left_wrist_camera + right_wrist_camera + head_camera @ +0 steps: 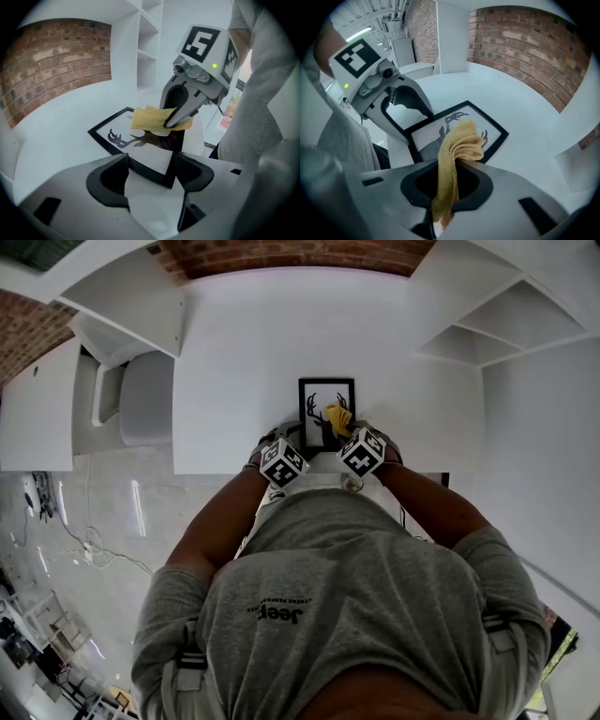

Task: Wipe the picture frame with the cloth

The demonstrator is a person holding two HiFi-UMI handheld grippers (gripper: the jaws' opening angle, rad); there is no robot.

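A pale glossy floor (103, 512) with a loose cable (89, 549) lies left of the white worktop (234, 362). The worktop runs back to a brick wall (281, 251), with white shelves (497, 320) at its right. At the middle of the worktop's near edge, the left gripper (151, 161) has its jaws spread about 1 corner of the flat-lying picture frame (317, 407). The yellow cloth (461, 140) hangs over the frame's deer print, pinched fast in the right gripper (447, 180).
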